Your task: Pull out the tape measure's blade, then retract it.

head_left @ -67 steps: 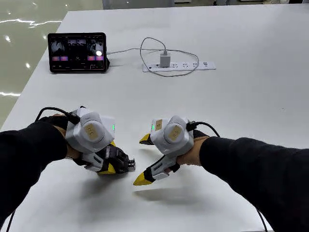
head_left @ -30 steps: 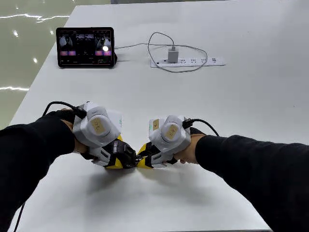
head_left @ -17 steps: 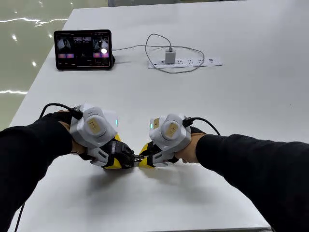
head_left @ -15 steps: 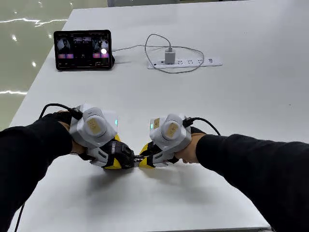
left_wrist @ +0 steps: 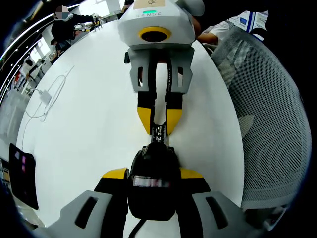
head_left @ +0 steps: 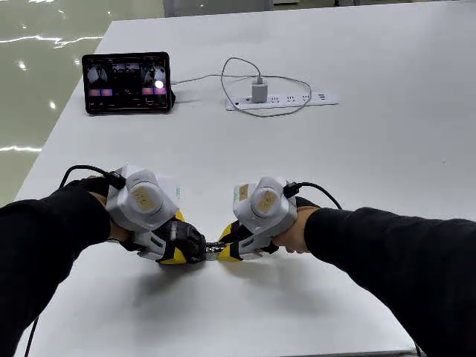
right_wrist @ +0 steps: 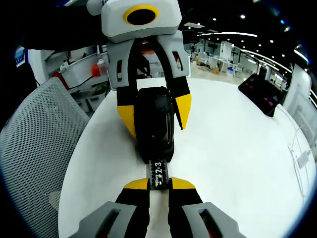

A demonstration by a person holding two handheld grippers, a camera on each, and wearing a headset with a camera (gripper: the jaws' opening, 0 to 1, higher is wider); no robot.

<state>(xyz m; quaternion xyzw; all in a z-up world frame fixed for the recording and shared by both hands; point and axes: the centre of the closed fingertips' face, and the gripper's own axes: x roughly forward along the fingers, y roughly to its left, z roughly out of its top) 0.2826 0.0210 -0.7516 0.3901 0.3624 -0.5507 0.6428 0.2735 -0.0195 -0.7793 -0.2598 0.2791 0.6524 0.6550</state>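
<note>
Tape measure (left_wrist: 152,184) within left tongs (left_wrist: 153,173)

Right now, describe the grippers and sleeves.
Both the left gripper and right gripper have rounded white-grey housings with a tan square label on top, and grey-and-black jaws tipped yellow. A black cable leaves each. The person wears black sleeves.

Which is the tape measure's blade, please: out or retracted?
Slightly out: a short numbered stretch of blade runs from the case to the right gripper.

White table (head_left: 387,134), propped tablet (head_left: 126,72), power strip (head_left: 294,99), plugged charger (head_left: 259,92), looped cable (head_left: 223,83)
</note>
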